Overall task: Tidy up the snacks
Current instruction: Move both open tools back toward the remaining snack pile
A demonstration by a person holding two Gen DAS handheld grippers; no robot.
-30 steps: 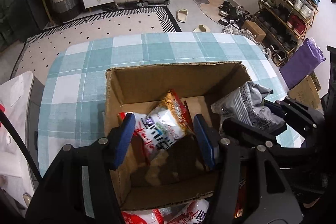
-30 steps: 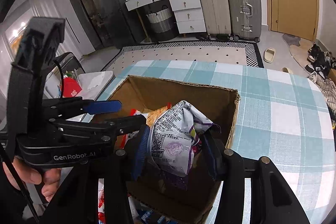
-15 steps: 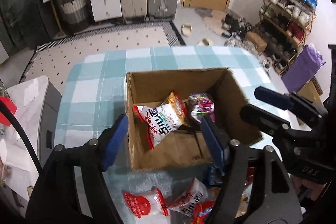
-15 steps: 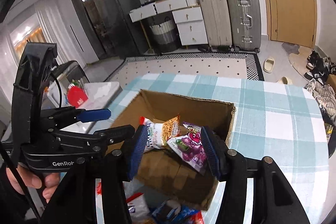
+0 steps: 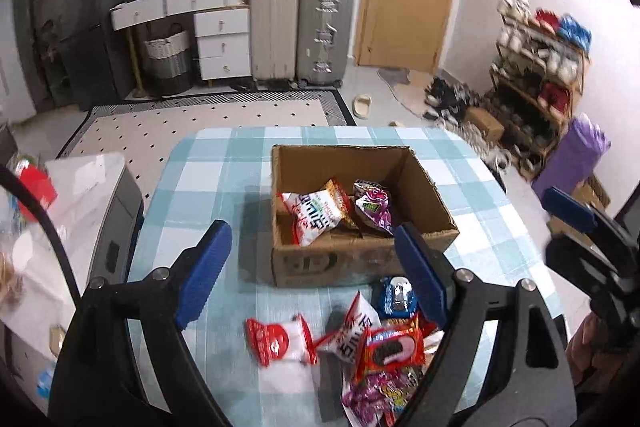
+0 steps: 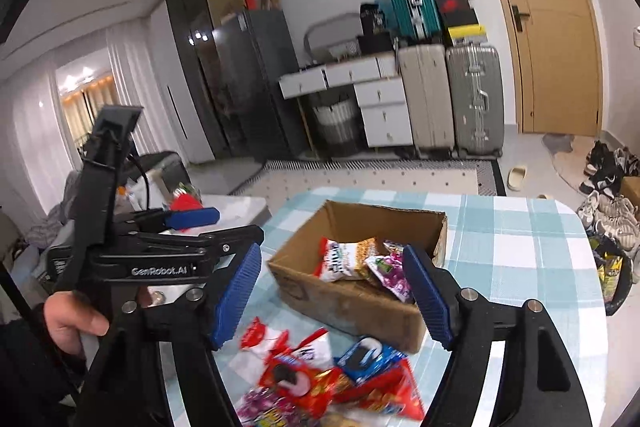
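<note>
Two grippers (image 5: 316,275) (image 6: 332,297), one box (image 5: 424,183)

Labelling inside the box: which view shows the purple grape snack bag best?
Left wrist: the purple grape snack bag lies nearly whole, seen from above. Right wrist shows it partly behind the right gripper's blue finger.

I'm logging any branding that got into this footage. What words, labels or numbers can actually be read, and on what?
"GenRobot.AI": white lettering on the black body of the left gripper, seen from the right wrist view.
Snack packets in the cardboard box: printed characters, too blurred to read.
Box front: a faint printed mark, not legible.
Loose snack packets on the table: print blurred, unreadable.
</note>
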